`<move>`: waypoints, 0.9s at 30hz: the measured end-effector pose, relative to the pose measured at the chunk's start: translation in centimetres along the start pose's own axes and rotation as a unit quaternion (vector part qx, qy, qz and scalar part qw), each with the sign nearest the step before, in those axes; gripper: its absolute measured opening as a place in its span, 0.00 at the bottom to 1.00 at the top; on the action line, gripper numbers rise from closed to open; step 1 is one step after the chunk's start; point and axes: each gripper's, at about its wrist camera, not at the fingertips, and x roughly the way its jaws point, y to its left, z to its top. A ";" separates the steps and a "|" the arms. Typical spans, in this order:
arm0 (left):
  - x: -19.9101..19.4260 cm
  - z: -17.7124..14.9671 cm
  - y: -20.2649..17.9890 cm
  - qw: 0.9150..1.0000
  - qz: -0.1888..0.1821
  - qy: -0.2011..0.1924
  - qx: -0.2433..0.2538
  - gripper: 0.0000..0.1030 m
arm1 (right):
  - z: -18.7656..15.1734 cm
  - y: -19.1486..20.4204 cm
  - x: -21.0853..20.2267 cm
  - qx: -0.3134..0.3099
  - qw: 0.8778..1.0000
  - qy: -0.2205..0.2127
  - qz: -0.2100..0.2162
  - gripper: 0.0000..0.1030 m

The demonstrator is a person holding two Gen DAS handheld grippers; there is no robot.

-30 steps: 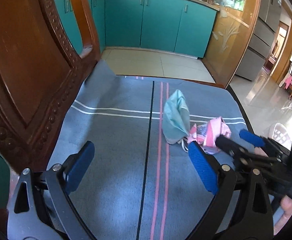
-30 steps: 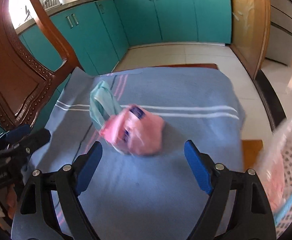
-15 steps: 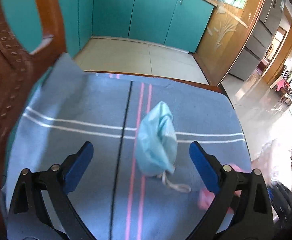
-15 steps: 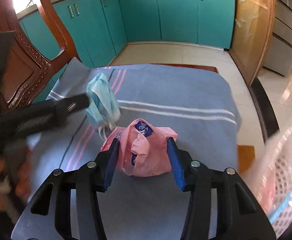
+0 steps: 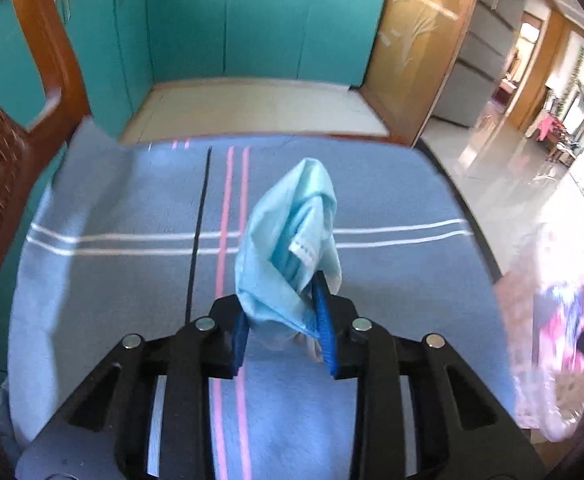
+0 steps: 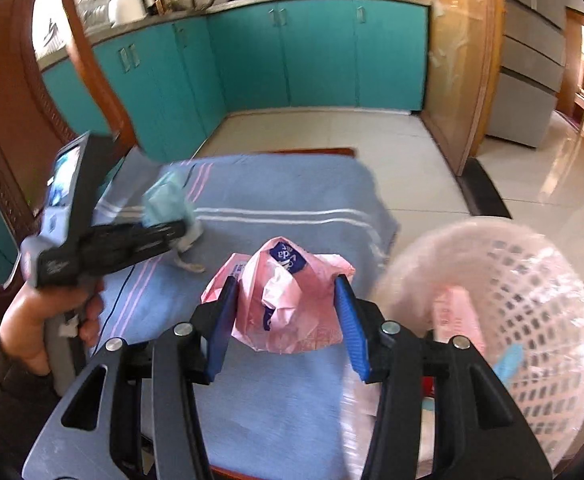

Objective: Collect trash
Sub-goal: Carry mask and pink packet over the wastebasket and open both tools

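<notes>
Gripping the pink bag (image 6: 287, 300), the right gripper (image 6: 287, 320) has the basket (image 6: 532, 280) just to its right, while the left gripper's (image 5: 281, 330) jaws are closing on the mask (image 5: 287, 248).

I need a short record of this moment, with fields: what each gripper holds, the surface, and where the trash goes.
left gripper: jaws closing, pads pressing a crumpled blue face mask
right gripper: shut on a crumpled pink plastic bag
surface: blue striped cloth
container: pink mesh basket at the right, lined with clear plastic
</notes>
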 end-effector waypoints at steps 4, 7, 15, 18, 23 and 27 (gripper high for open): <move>-3.7 0.5 -2.5 0.999 -0.024 -0.035 0.018 0.30 | -0.5 -3.2 -2.9 0.027 0.999 -0.026 -0.033 0.47; -6.2 0.9 -5.0 0.997 -0.051 -0.054 0.037 0.30 | -1.1 -5.9 -5.3 0.050 0.996 -0.043 -0.055 0.47; -9.7 -0.7 -15.1 0.984 -0.111 -0.068 0.121 0.30 | -3.5 -11.0 -10.2 0.093 0.986 -0.082 -0.114 0.47; -9.1 -2.4 -18.8 0.978 -0.123 -0.054 0.158 0.30 | -4.3 -12.6 -11.2 0.105 0.982 -0.089 -0.131 0.47; -7.2 -5.9 -24.2 0.967 -0.144 -0.024 0.207 0.38 | -6.1 -14.5 -12.1 0.124 0.976 -0.090 -0.153 0.47; -6.2 -7.6 -25.8 0.963 -0.148 -0.010 0.227 0.64 | -7.1 -15.7 -11.7 0.144 0.975 -0.080 -0.152 0.47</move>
